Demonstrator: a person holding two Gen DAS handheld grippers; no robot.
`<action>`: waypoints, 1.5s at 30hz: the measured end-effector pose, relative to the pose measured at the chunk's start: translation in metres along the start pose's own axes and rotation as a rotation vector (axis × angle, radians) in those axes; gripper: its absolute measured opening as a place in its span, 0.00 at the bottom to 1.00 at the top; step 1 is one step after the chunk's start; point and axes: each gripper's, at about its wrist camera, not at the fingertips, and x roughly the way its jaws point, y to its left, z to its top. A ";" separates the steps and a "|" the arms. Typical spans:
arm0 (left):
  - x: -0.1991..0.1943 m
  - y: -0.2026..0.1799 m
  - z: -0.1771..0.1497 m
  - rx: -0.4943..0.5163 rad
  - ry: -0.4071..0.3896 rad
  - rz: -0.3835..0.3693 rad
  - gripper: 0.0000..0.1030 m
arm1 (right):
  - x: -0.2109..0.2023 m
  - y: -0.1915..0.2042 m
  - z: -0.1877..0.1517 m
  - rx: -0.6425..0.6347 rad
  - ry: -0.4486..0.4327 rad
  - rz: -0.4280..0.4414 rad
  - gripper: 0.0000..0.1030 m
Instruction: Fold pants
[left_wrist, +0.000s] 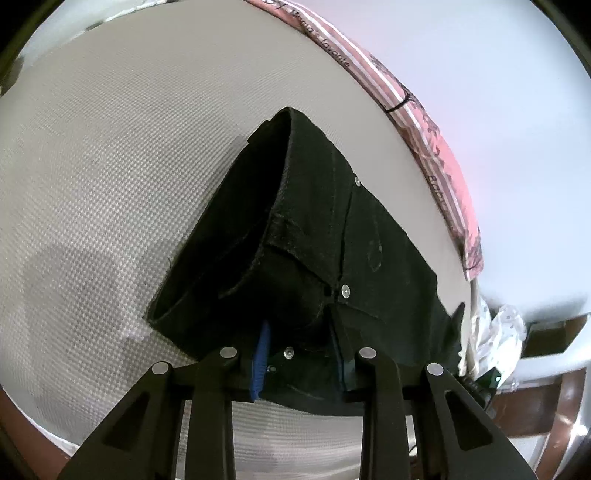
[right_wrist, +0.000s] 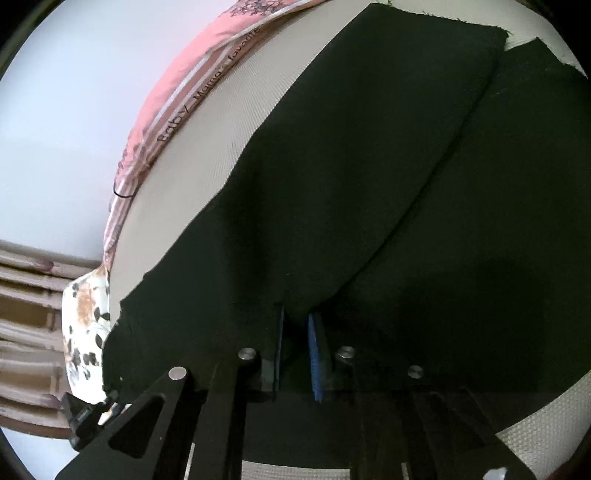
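A: Where the pink blanket (left_wrist: 421, 122) edges the mattress (left_wrist: 92, 184), my left gripper (left_wrist: 299, 363) clamps the black pants (left_wrist: 314, 229) at the waistband.

B: My right gripper (right_wrist: 295, 350) pinches their legs; only its view shows the hems.

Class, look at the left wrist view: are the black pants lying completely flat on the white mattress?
No. The black pants are lifted at the waistband end by the left gripper, rising in a tent shape above the white mattress.
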 end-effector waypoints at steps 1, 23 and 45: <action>0.001 -0.003 0.001 0.023 0.002 0.010 0.27 | -0.004 0.003 -0.002 -0.010 -0.014 -0.011 0.10; 0.016 -0.025 -0.013 0.510 0.116 0.200 0.28 | -0.028 0.001 -0.053 -0.122 0.060 -0.220 0.05; -0.007 -0.097 -0.095 0.763 0.013 0.329 0.38 | -0.081 -0.052 -0.015 -0.035 -0.067 -0.101 0.34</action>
